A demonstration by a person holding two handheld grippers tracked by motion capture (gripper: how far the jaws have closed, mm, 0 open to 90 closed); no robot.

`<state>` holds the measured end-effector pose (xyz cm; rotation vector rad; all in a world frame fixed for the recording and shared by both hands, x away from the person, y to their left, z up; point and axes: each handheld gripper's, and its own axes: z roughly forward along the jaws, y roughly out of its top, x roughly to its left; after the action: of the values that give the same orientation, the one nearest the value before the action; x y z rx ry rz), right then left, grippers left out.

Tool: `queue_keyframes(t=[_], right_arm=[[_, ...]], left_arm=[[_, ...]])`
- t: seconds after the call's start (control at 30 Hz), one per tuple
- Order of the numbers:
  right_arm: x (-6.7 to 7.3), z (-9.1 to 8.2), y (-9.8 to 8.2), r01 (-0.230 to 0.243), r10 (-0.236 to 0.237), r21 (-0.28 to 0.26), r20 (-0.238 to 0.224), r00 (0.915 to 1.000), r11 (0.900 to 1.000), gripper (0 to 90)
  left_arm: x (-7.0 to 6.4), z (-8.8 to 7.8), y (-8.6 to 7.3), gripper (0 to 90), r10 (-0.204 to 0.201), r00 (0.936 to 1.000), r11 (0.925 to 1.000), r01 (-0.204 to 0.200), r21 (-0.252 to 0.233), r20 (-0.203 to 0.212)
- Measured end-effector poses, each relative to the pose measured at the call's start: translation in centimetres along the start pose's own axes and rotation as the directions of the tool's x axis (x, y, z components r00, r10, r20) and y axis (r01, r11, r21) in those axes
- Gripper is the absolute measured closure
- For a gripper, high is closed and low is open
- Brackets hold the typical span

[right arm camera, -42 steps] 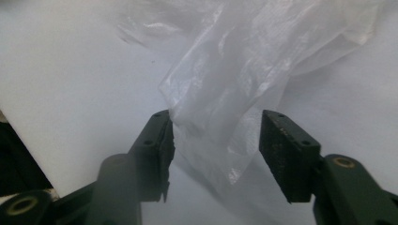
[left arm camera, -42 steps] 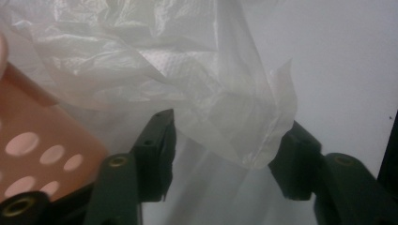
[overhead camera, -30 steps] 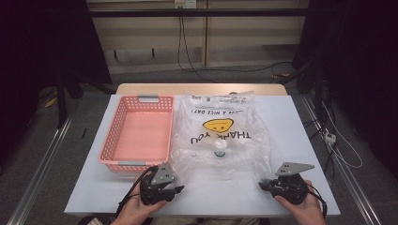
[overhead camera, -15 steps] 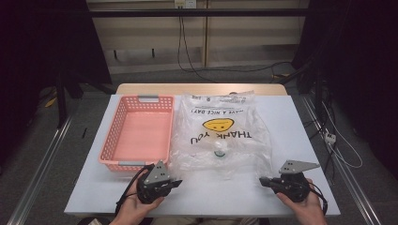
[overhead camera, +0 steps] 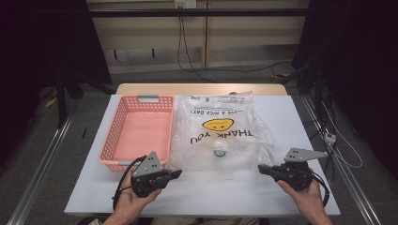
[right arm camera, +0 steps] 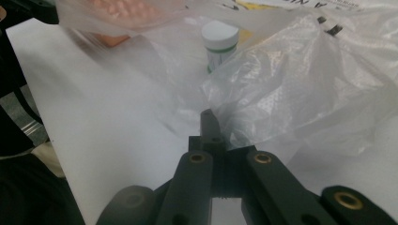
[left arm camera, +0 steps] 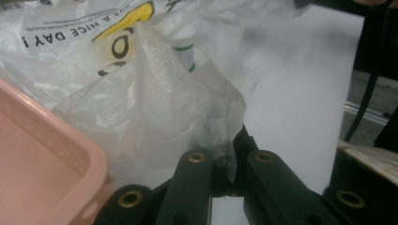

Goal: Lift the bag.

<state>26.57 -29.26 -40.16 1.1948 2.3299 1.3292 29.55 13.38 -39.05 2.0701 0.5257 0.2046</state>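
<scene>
Clear plastic bag (overhead camera: 220, 131) flat on white surface (overhead camera: 225, 192), just right of pink basket (overhead camera: 138, 133), small white bottle (overhead camera: 218, 151) inside near the open end. Left gripper (overhead camera: 176, 174) fingers clenched on the bag's near left corner; right gripper (overhead camera: 261, 169) fingers shut tight at the near right edge, film at the tips, grip itself unclear. Risk in lifting: thin film slipping free or tearing, bottle rolling out through the sagging mouth, basket nudged aside.

Clear plastic bag (overhead camera: 220, 129), near corners pinched up, holds small bottle (overhead camera: 218, 151).
</scene>
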Motion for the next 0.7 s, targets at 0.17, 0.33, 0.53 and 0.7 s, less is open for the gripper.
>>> queue_keyframes(t=[0.17, 0.33, 0.53, 0.7], right_arm=[[-0.3, -0.9, 1.8, 0.008, -0.008, -0.064, 0.0, 1.0, 0.998, 90.0], [-0.9, -2.1, 4.0, 0.02, -0.018, -0.134, 0.018, 0.9997, 0.991, 90.0], [-1.5, -3.0, 6.6, 0.031, -0.024, -0.182, 0.041, 0.9989, 0.983, 90.0], [-2.0, -3.2, 8.4, 0.036, -0.026, -0.216, 0.048, 0.9985, 0.976, 90.0]], left_arm=[[0.5, -0.7, 1.6, 90.0, -0.004, 0.9999, 0.999, 0.003, -0.044, -0.013], [1.3, -1.7, 3.8, 90.0, 0.003, 0.9992, 0.9951, -0.007, -0.098, -0.039], [2.2, -2.7, 6.2, 90.0, -0.008, 0.9983, 0.9851, -0.002, -0.172, -0.058], [3.6, -3.6, 7.3, 90.0, -0.022, 0.9967, 0.9788, 0.006, -0.205, -0.078]])
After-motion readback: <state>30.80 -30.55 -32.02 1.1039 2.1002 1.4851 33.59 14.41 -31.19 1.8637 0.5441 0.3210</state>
